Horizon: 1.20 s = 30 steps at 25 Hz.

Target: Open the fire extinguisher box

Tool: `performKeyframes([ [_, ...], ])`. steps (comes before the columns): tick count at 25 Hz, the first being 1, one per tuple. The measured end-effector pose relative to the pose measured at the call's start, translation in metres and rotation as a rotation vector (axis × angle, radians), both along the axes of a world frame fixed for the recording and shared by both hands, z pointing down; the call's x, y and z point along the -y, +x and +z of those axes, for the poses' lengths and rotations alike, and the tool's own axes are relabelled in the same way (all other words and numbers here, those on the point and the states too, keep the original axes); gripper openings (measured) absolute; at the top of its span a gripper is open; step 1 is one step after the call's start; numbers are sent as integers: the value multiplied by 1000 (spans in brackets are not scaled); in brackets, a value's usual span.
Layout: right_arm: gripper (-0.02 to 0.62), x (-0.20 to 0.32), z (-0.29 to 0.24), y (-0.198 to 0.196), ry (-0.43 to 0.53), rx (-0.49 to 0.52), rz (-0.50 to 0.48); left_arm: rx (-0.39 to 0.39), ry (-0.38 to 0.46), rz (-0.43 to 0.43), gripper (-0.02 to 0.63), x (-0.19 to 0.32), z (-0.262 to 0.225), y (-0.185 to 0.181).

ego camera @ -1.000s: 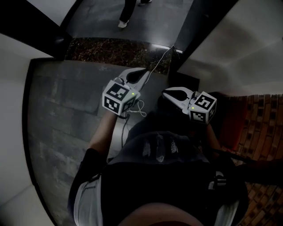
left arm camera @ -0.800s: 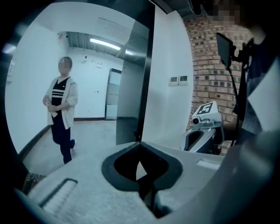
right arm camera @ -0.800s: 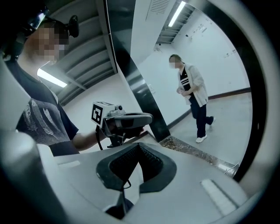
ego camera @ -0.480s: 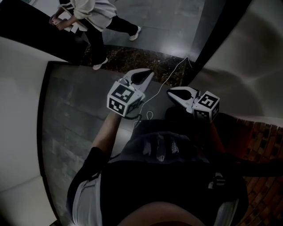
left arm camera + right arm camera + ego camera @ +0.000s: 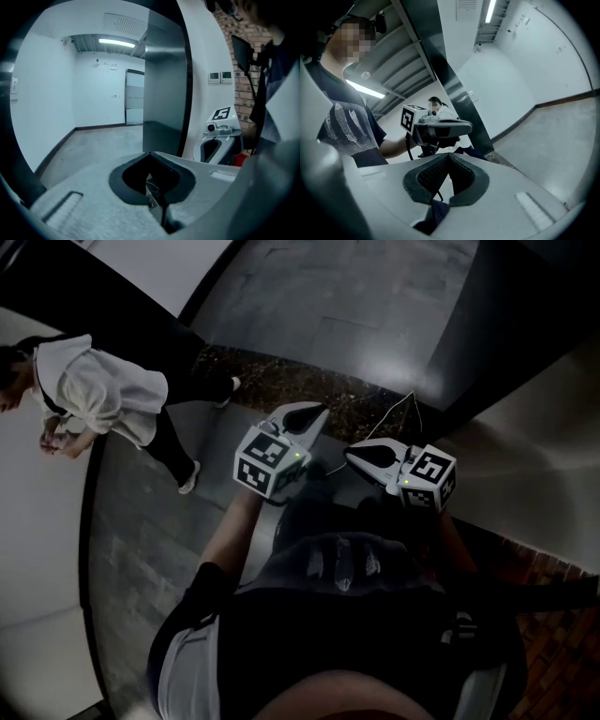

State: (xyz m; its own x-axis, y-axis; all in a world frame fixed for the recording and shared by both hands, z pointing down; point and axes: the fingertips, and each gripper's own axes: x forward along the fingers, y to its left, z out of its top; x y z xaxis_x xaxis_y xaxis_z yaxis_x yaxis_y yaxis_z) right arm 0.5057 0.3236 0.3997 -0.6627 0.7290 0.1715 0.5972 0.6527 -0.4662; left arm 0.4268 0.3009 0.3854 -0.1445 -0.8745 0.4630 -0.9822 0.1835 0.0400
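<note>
No fire extinguisher box shows in any view. In the head view my left gripper [image 5: 317, 411] is held at chest height and points away over the dark floor. Its jaws are shut with nothing between them, which the left gripper view [image 5: 150, 153] confirms. My right gripper [image 5: 351, 454] is close beside it on the right and points toward the left one. Its ribbed pads [image 5: 440, 171] meet at the tip, and it [image 5: 449, 155] holds nothing. Each gripper sees the other: the right gripper [image 5: 220, 136] and the left gripper [image 5: 439, 126].
A person in a white top [image 5: 98, 395] walks at the left of the corridor. A dark metal column [image 5: 164, 89] stands ahead, with a white curved wall and two wall switches [image 5: 220, 75] beside it. A brick wall [image 5: 236, 79] is at the right. A thin cable [image 5: 405, 405] trails over the floor.
The head view has swung, and the passer-by has walked from the top of the picture down to the left. Both grippers stay shut and side by side.
</note>
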Motion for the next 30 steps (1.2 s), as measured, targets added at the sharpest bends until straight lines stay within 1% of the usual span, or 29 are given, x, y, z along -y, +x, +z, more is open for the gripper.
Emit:
performKeyframes([
  [2,0,-4,-5,-39,15,-10,-3,-11,22,-1,0,-1,-2,-39],
  [3,0,-5,-4,-51,23,-12,-1,-14,31,1,2,-1,-2,-51],
  [5,0,-2,1,-63,35,-12,5,-11,42,4,2,-2,2,-61],
  [8,0,5,15,-63,31,-2,10,9,47,-2,1,-1,12,-61],
  [9,0,5,21,-69,29,-4,11,13,50,-6,1,-3,16,-67],
  [10,0,1,24,-84,30,-9,9,15,54,-9,1,-8,18,-82],
  [11,0,-7,25,-110,35,-17,6,12,59,-11,2,-17,17,-108],
  [13,0,-30,17,-177,53,-40,1,-14,66,-3,2,-39,10,-171],
  [14,0,-39,13,-204,58,-51,4,-35,67,7,2,-48,8,-195],
  [16,0,-49,4,-241,56,-55,20,-70,68,29,2,-59,6,-225],
  [20,0,-59,-6,-301,58,-36,54,-97,70,71,2,-70,0,-276],
  [23,0,-69,-3,-331,80,-47,55,-96,78,89,2,-79,1,-305],
  [27,0,-66,3,-365,109,-91,74,-108,99,64,2,-82,10,-343],
  [30,0,-67,10,-380,99,-106,45,-139,90,80,2,-79,18,-356],
])
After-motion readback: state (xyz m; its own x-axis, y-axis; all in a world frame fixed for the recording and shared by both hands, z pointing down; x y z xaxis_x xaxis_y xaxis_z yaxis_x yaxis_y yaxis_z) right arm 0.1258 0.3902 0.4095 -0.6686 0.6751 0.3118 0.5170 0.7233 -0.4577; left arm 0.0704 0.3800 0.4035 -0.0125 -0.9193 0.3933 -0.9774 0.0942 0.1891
